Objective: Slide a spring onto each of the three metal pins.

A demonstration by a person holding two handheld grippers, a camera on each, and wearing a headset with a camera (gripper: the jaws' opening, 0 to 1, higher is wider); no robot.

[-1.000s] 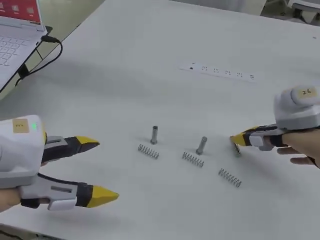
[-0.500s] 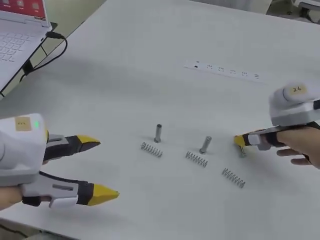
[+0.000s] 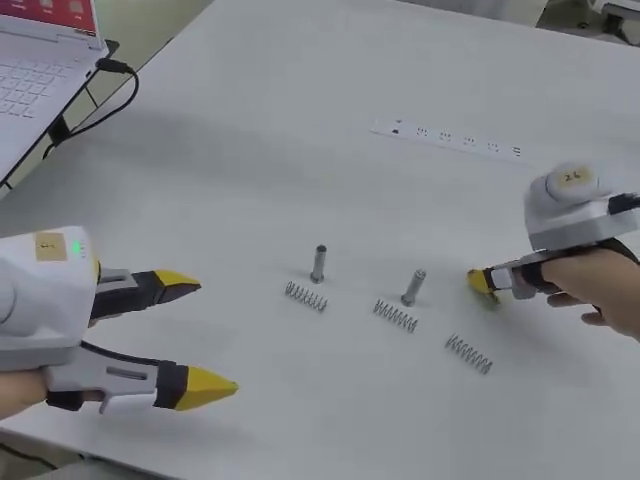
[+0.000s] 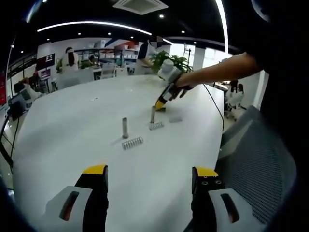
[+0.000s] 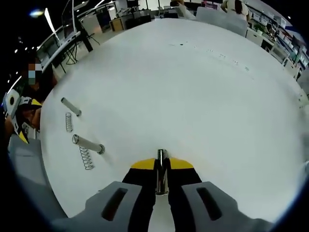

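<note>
White workbench; my left gripper jaws apart, empty, near edge; my right gripper clamped on short grey metal pin, at right; second pin and third pin upright mid-table; three thin coiled steel springs lying alongside; springs likely light, springy, roll-prone: pinch mid-coil gently.

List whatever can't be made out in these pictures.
1. Third pin: in the head view the right gripper covers it, so whether its foot touches the table cannot be told.
2. Same pin, right gripper view: its lower end is hidden between the jaws.
3. Laptop: head view, cut off by the left and top edges.
4. Power strip: head view, markings too small to read.
</note>
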